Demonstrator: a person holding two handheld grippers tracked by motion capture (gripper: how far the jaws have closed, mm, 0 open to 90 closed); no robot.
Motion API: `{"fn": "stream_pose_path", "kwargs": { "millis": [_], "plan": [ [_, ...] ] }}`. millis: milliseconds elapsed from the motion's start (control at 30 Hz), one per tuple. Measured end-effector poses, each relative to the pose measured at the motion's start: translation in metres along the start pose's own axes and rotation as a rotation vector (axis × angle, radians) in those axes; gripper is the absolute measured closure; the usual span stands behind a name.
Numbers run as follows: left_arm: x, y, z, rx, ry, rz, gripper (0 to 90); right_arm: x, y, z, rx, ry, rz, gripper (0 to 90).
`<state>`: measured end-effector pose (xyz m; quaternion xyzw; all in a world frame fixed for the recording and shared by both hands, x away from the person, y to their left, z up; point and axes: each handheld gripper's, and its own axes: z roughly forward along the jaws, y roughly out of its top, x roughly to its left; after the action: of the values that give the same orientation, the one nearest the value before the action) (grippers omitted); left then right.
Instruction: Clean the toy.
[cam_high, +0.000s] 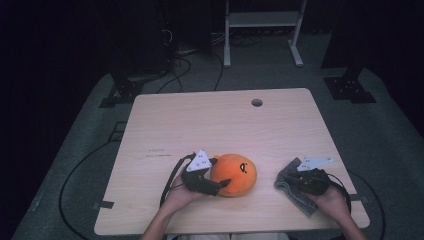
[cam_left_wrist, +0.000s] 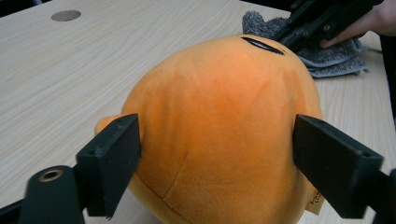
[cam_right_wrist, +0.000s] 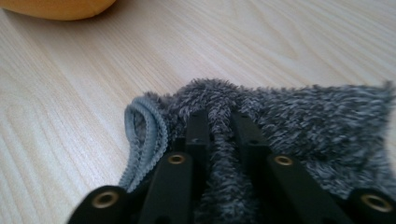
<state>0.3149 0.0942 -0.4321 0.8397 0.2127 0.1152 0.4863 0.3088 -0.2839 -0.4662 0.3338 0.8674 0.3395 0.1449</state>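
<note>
So the orange plush (cam_left_wrist: 219, 121) sits near the front edge of the surface (cam_high: 210, 120), with the left tongs (cam_left_wrist: 217, 158) straddling it, both pads touching its sides. Off to its right, well apart, the grey cloth (cam_right_wrist: 299, 121) has a fold clamped tight in the right tongs (cam_right_wrist: 219, 126). My worry: that plush is round and squishy, so a light squeeze could let it pop out or roll.
</note>
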Motion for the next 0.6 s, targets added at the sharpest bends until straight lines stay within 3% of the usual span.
{"fn": "stream_pose_path", "kwargs": {
  "millis": [33,67,100,133,167,233,267,367,533,600],
  "plan": [
    [0.0,0.0,0.0,0.004,0.0,0.001,20.8,0.0,0.001,-0.004,-0.017,-0.005,-0.005,80.1],
    [-0.002,0.0,0.001,0.001,0.003,0.006,21.8,0.003,0.005,-0.015,-0.08,0.006,0.01,80.2],
    [-0.002,0.0,0.001,0.001,0.003,0.006,21.8,0.003,0.005,-0.015,-0.08,0.006,0.01,80.2],
    [-0.003,0.001,0.003,-0.002,0.008,0.002,21.8,0.009,0.013,-0.026,-0.153,0.029,0.0,80.2],
    [-0.003,0.002,0.003,0.004,0.01,0.004,21.8,0.014,0.019,-0.031,-0.191,0.045,-0.013,80.3],
    [-0.003,0.003,0.004,0.003,0.012,0.005,21.9,0.018,0.023,-0.035,-0.217,0.055,-0.022,80.3],
    [-0.004,0.004,0.005,0.006,0.015,0.003,22.0,0.031,0.039,-0.039,-0.262,0.095,-0.066,80.2],
    [-0.004,0.005,0.006,0.009,0.018,0.006,23.0,0.047,0.056,-0.038,-0.31,0.137,-0.114,80.2],
    [-0.002,0.006,0.007,0.011,0.017,-0.009,26.4,0.064,0.071,-0.022,-0.321,0.176,-0.185,80.2],
    [-0.002,0.006,0.007,0.014,0.015,-0.014,27.4,0.066,0.073,-0.02,-0.319,0.178,-0.192,80.2]
  ]
}}
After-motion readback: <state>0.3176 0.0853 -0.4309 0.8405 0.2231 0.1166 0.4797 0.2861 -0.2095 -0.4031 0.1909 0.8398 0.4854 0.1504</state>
